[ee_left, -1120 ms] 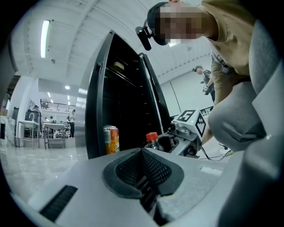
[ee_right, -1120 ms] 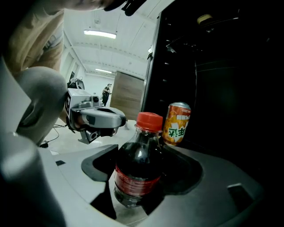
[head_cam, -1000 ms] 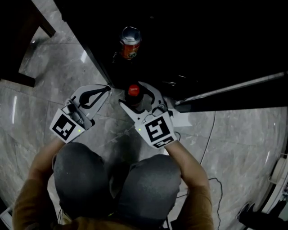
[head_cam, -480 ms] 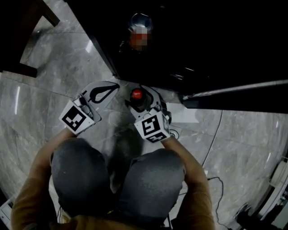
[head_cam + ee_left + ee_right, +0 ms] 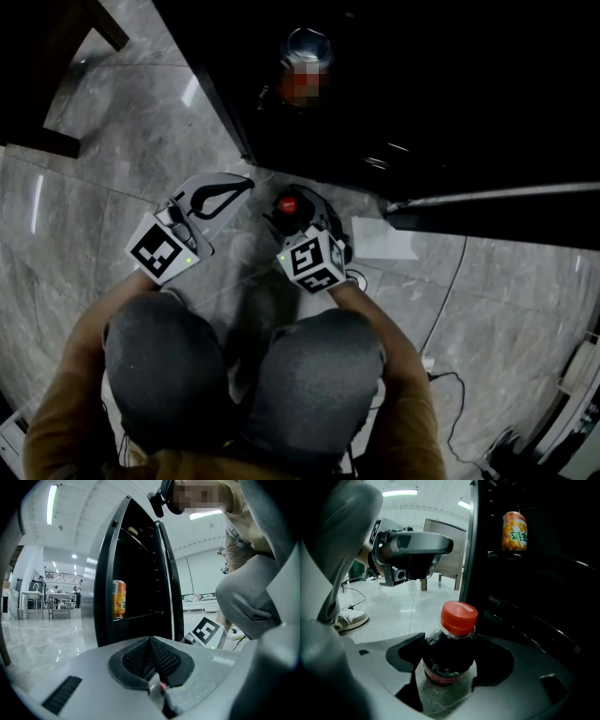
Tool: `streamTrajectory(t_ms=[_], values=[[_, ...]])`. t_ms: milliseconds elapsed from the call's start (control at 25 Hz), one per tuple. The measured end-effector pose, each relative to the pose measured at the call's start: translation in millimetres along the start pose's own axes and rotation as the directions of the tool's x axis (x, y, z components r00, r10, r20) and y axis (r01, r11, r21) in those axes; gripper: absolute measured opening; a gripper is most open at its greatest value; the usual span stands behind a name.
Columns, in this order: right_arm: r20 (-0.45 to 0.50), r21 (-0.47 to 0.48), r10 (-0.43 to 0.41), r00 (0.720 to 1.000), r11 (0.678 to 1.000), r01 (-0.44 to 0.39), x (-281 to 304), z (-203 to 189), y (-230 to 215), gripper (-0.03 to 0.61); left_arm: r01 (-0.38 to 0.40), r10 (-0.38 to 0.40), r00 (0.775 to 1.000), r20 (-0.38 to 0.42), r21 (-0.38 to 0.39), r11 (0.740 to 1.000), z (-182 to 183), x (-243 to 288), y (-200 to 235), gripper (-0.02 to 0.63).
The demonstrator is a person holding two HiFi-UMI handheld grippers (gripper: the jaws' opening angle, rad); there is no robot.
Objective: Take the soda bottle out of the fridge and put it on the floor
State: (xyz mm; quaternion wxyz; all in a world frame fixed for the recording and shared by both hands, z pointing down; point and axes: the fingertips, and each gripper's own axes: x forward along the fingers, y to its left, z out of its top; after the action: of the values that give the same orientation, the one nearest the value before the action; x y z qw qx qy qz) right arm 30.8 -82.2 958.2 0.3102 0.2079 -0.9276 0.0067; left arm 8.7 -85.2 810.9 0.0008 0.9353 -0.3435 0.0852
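A dark soda bottle (image 5: 451, 651) with a red cap (image 5: 288, 202) stands upright just outside the open black fridge (image 5: 422, 103), low over the marble floor (image 5: 122, 141). My right gripper (image 5: 292, 210) is shut on its body, with a black pad pressed against each side (image 5: 451, 644). Whether the base touches the floor I cannot tell. My left gripper (image 5: 221, 195) hovers to the left of the bottle, shut and holding nothing; its pads meet in the left gripper view (image 5: 151, 641). An orange can (image 5: 119, 599) sits on a fridge shelf.
The orange can (image 5: 514, 530) stays deep in the fridge (image 5: 305, 66). A white sheet (image 5: 380, 239) lies on the floor by the fridge door's lower edge (image 5: 497, 197). A cable (image 5: 441, 370) runs at the right. Dark furniture (image 5: 47, 84) stands at the upper left. My knees fill the bottom.
The right gripper has drawn the bottle back out of the fridge toward my knees and tipped down lower. The left gripper has drifted slightly right, still shut.
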Motion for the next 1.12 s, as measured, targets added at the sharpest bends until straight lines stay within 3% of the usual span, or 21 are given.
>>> streamTrajectory(t_ms=[880,1120], values=[[-0.137,-0.126,0.031,0.99,0.991,-0.048,17.0,-14.1,17.5,0.311,-0.037,0.038,0.999,0.027,-0.044,0.998,-4.8,-18.2,17.9,-0.006],[-0.16,-0.183,0.034,0.986,0.981,-0.063,7.0,-13.3,17.5,0.311,-0.01,0.012,1.0,0.029,-0.05,0.999,-10.2,-9.7,14.3,-0.006]])
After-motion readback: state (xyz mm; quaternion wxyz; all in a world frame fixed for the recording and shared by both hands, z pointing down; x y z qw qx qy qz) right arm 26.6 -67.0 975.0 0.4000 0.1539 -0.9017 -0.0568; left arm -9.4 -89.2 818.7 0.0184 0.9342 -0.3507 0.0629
